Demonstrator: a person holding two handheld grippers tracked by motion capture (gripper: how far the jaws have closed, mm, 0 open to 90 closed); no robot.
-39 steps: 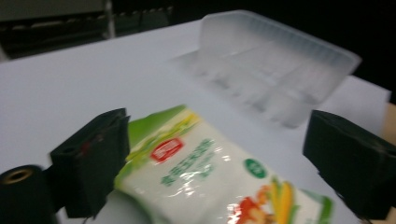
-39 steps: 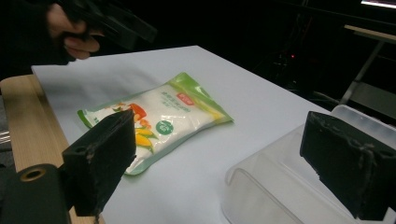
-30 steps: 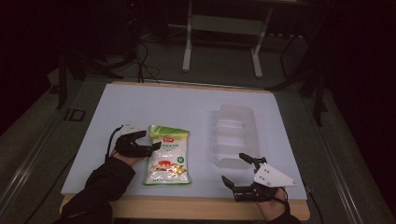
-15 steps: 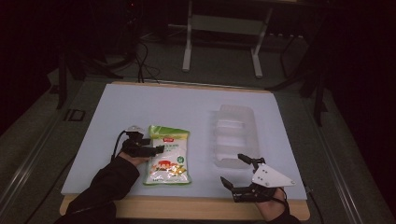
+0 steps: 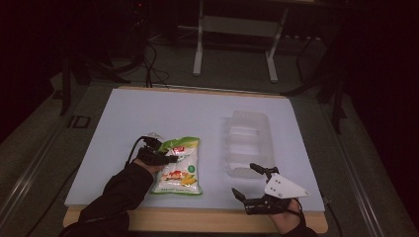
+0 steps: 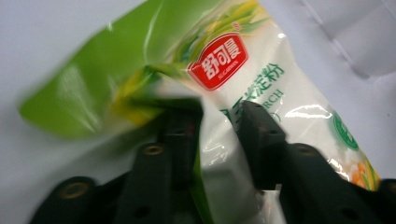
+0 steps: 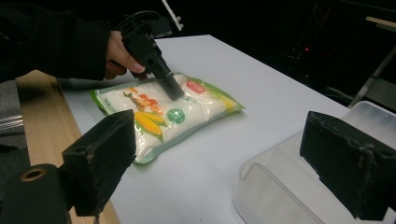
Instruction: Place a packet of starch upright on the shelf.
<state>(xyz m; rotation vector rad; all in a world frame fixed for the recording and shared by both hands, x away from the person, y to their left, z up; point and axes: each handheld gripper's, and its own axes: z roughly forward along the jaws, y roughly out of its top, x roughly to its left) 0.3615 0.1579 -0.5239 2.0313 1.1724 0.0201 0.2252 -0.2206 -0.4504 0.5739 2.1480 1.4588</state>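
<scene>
A green and white bag of corn starch (image 5: 180, 167) lies flat on the white table at the front left. My left gripper (image 5: 168, 158) reaches in from the bag's left side. Its jaws have just been closing, and in the left gripper view they (image 6: 219, 109) pinch a fold of the bag (image 6: 233, 70) near its top. The right gripper view shows the left gripper (image 7: 175, 91) pressed down on the bag (image 7: 173, 121). My right gripper (image 5: 243, 178) rests open near the front edge, just in front of a clear plastic tray (image 5: 249, 140), with nothing between its fingers (image 7: 100, 158).
The white table sheet (image 5: 173, 113) has free room behind the bag and at the far left. A wooden strip (image 5: 197, 219) marks the front edge. The clear tray (image 7: 289, 186) lies close under my right gripper (image 7: 224, 158). Dark stands and cables are beyond the table.
My left gripper has moved right onto the bag's upper left part and shut on it, creasing the film. The right gripper has stayed where it was.
</scene>
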